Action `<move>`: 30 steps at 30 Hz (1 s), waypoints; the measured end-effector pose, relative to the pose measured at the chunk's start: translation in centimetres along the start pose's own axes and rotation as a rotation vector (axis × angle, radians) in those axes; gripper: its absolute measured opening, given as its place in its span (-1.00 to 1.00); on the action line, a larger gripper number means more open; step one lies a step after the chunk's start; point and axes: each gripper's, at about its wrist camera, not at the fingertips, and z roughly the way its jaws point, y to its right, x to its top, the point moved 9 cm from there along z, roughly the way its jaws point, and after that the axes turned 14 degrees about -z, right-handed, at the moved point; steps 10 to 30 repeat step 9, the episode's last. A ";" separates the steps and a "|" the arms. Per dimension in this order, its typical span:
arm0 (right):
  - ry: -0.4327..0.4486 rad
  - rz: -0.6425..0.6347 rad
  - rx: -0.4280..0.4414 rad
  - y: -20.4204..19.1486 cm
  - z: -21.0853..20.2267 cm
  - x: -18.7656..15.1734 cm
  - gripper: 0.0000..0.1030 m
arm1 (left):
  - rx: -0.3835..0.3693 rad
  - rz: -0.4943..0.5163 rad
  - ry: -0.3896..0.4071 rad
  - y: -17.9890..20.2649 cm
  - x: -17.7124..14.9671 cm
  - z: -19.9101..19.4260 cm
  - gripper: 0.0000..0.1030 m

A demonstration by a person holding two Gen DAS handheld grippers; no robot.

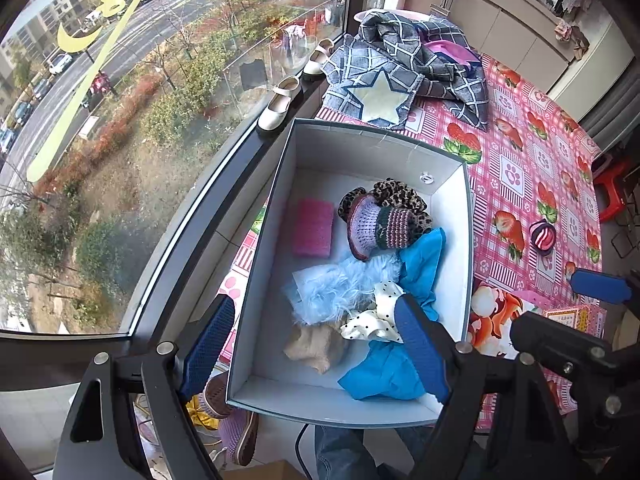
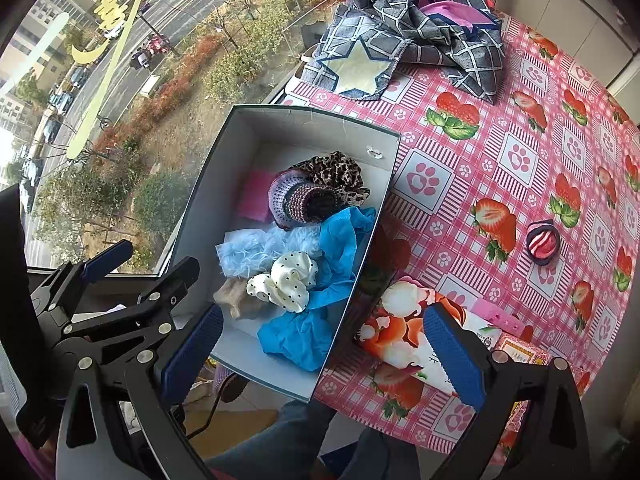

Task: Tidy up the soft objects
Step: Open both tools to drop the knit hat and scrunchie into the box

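Note:
A grey-white open box sits at the table's window edge. Inside lie a pink sponge, a knitted striped hat, a leopard-print cloth, a light blue furry piece, a white polka-dot scrunchie, a blue cloth and a beige fuzzy piece. My left gripper is open and empty above the box's near end. My right gripper is open and empty over the box's near right corner.
A grey checked cloth with a star lies at the table's far end. A small red striped round item rests on the strawberry tablecloth. A floral packet lies by the box. White shoes stand on the sill.

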 end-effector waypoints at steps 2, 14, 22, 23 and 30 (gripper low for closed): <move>0.004 0.002 -0.003 0.1 -0.2 -0.1 0.96 | -0.002 -0.001 0.000 0.0 -0.1 -0.1 0.64; 0.018 0.011 -0.005 0.0 -0.7 -0.5 0.96 | -0.073 -0.044 0.010 -0.3 -0.1 -0.8 0.64; 0.018 0.011 -0.005 0.0 -0.7 -0.5 0.96 | -0.073 -0.044 0.010 -0.3 -0.1 -0.8 0.64; 0.018 0.011 -0.005 0.0 -0.7 -0.5 0.96 | -0.073 -0.044 0.010 -0.3 -0.1 -0.8 0.64; 0.018 0.011 -0.005 0.0 -0.7 -0.5 0.96 | -0.073 -0.044 0.010 -0.3 -0.1 -0.8 0.64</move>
